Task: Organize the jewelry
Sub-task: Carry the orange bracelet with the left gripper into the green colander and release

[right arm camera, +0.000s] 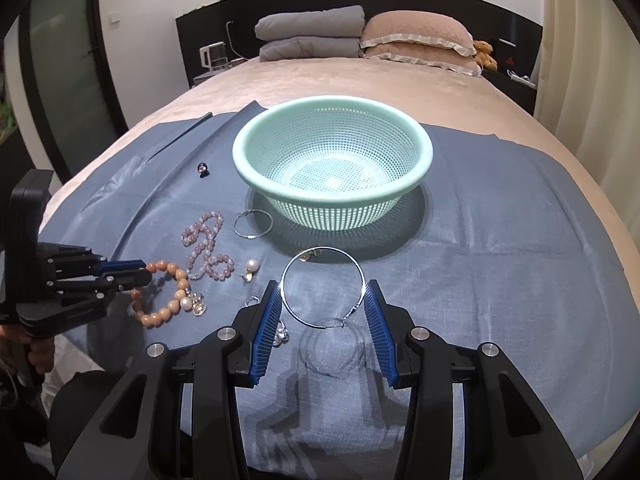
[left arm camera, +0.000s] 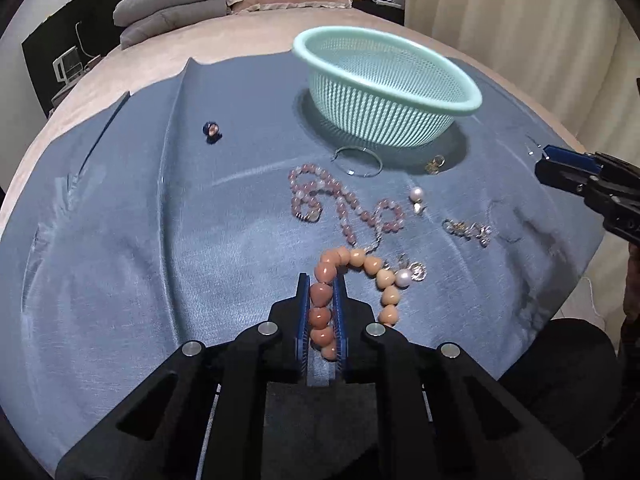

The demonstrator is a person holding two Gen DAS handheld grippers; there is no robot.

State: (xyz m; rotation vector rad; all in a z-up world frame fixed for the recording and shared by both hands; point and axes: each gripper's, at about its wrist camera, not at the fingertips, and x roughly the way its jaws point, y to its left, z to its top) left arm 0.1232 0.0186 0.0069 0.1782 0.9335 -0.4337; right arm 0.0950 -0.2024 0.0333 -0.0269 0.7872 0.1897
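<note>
L gripper [left arm camera: 322, 280] jaws clamped on peach bead bracelet [left arm camera: 362, 262], R gripper [right arm camera: 323, 294] jaws apart w/ big hoop earring [right arm camera: 323, 286] held between, touching both pads

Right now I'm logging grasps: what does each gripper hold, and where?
Left gripper: orange bead bracelet, clamped along one beaded side. Right gripper: large silver hoop, held across its width.

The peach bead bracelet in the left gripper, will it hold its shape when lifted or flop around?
Probably flop: the peach bead bracelet is separate beads on a string, lying in a loose curve on the blue cloth. The left gripper pinches only one side, so the free side would likely dangle. The rounded beads look smooth and might slip.
</note>
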